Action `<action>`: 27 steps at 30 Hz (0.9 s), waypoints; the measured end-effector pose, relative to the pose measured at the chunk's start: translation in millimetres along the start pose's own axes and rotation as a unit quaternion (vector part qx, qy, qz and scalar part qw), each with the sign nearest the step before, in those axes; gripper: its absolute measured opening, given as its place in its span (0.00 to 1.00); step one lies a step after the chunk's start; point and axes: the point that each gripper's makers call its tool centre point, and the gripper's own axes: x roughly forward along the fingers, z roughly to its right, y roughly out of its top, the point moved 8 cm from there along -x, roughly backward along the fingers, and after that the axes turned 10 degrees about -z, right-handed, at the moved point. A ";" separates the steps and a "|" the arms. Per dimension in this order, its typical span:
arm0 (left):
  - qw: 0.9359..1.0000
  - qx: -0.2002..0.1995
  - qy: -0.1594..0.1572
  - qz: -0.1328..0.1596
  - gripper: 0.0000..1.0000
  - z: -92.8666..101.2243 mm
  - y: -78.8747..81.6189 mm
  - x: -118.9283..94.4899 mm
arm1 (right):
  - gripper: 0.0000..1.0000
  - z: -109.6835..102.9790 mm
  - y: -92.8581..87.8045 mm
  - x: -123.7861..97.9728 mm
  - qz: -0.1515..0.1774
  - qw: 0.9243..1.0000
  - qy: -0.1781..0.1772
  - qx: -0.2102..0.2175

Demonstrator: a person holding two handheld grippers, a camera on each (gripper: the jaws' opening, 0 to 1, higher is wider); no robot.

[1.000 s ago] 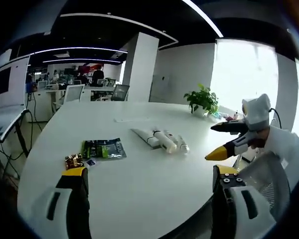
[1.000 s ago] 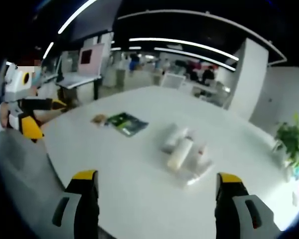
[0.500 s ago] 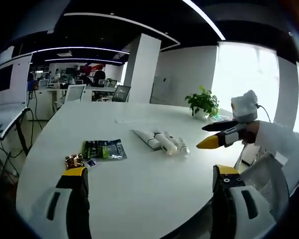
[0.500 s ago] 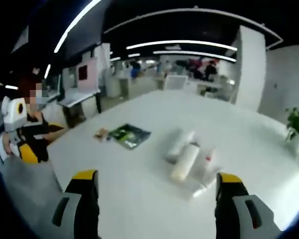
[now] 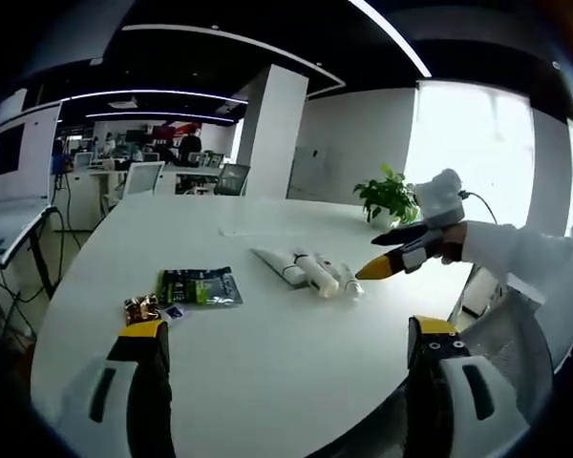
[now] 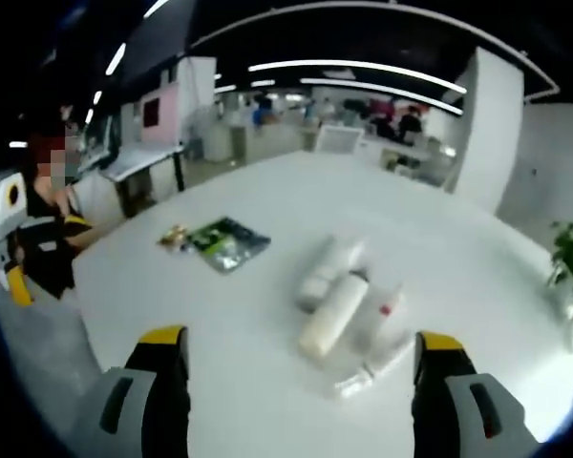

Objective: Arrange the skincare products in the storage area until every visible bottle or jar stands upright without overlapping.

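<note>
Right gripper view, skincare tubes (image 6: 342,303) lying flat, labels unreadable

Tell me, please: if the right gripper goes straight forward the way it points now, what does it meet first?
Most likely the cluster of lying skincare tubes, which sits between the open jaws of the right gripper, a little ahead on the white table. Depth is uncertain.

Your left gripper (image 5: 285,334) has two black jaws capped with yellow tips, each carrying a grey slot-shaped inset on a pale grey base. Your right gripper (image 6: 304,340) is built the same: black jaws, yellow caps, grey oval insets. In the left gripper view, that right gripper shows a yellow-tipped black jaw, a white body and a thin dark cable, and you wear a white sleeve (image 5: 511,260).
</note>
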 end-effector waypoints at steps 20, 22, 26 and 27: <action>1.000 -0.012 -0.003 0.000 0.99 -2.4 0.5 1.6 | 0.96 8.9 17.4 43.8 -0.033 0.999 0.035 0.016; 1.000 -0.013 -0.004 0.000 0.99 -2.3 0.3 1.9 | 0.96 10.5 17.0 48.1 -0.039 0.998 0.038 0.019; 1.000 -0.014 -0.008 -0.002 0.99 -1.7 -0.4 2.7 | 0.94 13.6 15.4 57.3 -0.055 0.997 0.041 0.023; 1.000 -0.014 -0.008 -0.003 0.99 -1.5 -0.6 2.8 | 0.92 14.4 14.6 59.5 -0.058 0.997 0.042 0.026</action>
